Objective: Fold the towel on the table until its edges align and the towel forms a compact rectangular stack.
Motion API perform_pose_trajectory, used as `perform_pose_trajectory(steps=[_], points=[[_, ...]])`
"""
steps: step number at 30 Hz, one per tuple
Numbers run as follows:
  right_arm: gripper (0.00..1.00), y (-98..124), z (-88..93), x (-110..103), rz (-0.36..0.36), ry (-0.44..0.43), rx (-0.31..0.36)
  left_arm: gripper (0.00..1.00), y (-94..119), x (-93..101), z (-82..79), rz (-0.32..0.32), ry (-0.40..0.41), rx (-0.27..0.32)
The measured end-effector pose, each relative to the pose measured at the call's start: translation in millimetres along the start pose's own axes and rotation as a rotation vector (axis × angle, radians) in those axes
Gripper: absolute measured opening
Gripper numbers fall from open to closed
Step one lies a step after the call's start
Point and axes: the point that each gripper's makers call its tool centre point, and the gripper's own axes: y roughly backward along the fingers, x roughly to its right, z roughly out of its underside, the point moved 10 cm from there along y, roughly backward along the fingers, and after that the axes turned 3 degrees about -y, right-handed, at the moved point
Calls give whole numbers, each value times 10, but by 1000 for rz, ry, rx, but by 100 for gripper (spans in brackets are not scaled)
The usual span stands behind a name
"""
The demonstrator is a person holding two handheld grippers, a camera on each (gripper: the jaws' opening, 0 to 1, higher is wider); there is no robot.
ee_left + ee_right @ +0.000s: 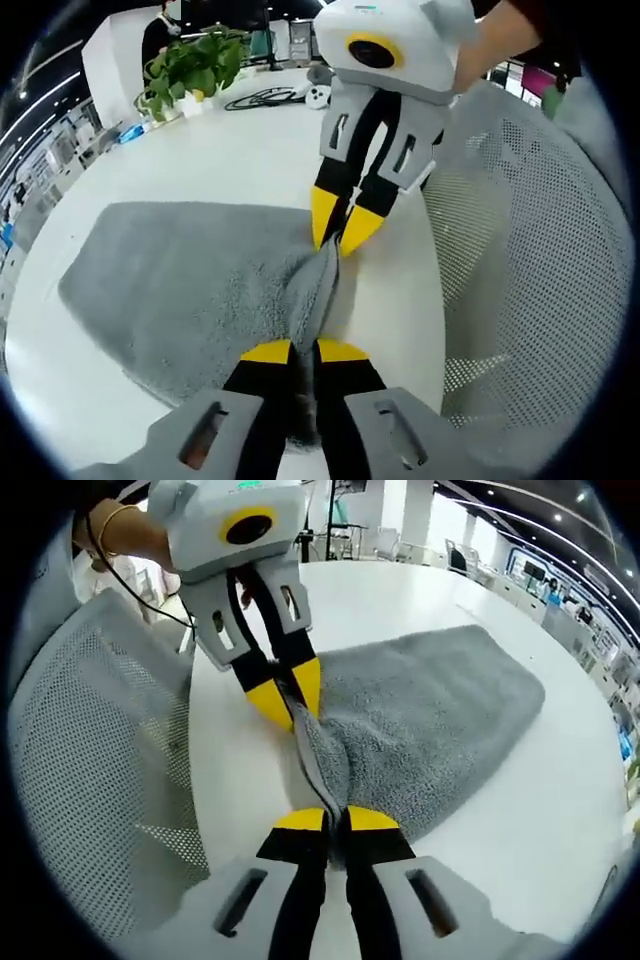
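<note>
Left gripper view, from the left: a potted plant (195, 65) stands at the far edge of the white desk (230, 150), with a black cable (262, 97) and a small white device (318, 95) lying a little to its right. The grey towel (190, 285) lies spread across the near half of the desk, its right-hand edge gathered into a raised ridge. The left claw (304, 352) rises from the bottom of the view, its yellow-tipped jaws closed on the near end of that ridge. Beyond it the right claw (338, 225) comes down from above, its jaws pinched together on the far end of the same ridge. A white mesh chair back (530, 260) occupies the right side, just off the desk edge.

Right gripper view, from the left: the mesh chair back (95, 770) stands beside the desk (400, 600). A hand (120, 530) with a bracelet holds the left claw (290, 705), whose jaws are clamped on the towel's far corner. The right claw (336, 822) at the bottom is closed on the near corner. The towel (430, 720) lies flat to the right of the gripped edge, resting on the desk.
</note>
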Motion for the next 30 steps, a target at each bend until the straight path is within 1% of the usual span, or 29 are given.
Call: perform_pose_trajectory(steps=[3, 9, 13, 16, 18, 23, 25, 28, 30], points=[[3, 45, -21, 15, 3, 4, 12, 7, 71, -15, -34, 2, 8, 15], [3, 163, -98, 2, 5, 2, 25, 7, 164, -5, -117, 1, -20, 19], [3, 244, -117, -36, -3, -2, 30, 7, 249, 45, -169, 5, -31, 25], [3, 270, -92, -75, -21, 0, 28, 7, 299, 117, -191, 24, -49, 23], [3, 316, -96, -156, -35, 1, 26, 7, 331, 168, -193, 37, -56, 22], [3, 412, -94, -260, -73, -12, 23, 7, 417, 302, -202, 67, -49, 31], [3, 466, -99, -298, -91, -18, 30, 7, 469, 357, -211, 68, -42, 39], [3, 540, -110, -333, -112, -77, 56, 7, 551, 426, -227, 67, -37, 55], [3, 594, -117, -362, -121, -91, 67, 7, 605, 456, -239, 73, -27, 67]])
